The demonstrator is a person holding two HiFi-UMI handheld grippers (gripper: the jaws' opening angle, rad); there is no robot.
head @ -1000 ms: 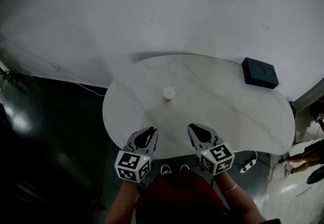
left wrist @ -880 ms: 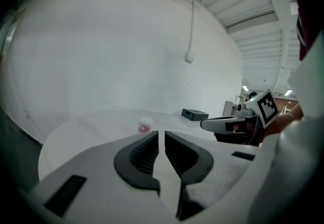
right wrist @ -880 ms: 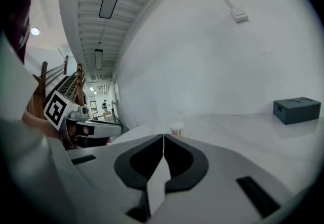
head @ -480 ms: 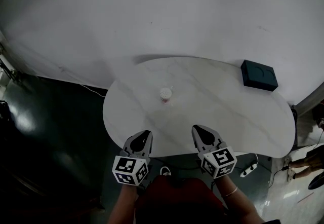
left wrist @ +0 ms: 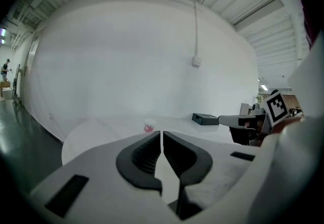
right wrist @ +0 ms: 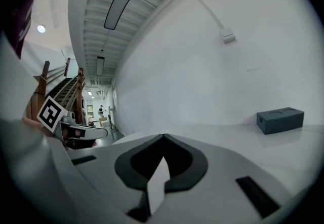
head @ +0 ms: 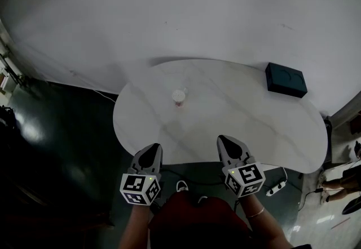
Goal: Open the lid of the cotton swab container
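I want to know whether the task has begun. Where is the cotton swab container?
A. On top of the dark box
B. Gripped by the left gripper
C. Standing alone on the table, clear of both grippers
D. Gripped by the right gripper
C: the cotton swab container stands by itself on the table, well beyond the left gripper and right gripper, both shut on nothing.

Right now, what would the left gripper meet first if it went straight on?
Probably the cotton swab container, almost dead ahead of the left gripper; depth is unclear, so perhaps the table first.
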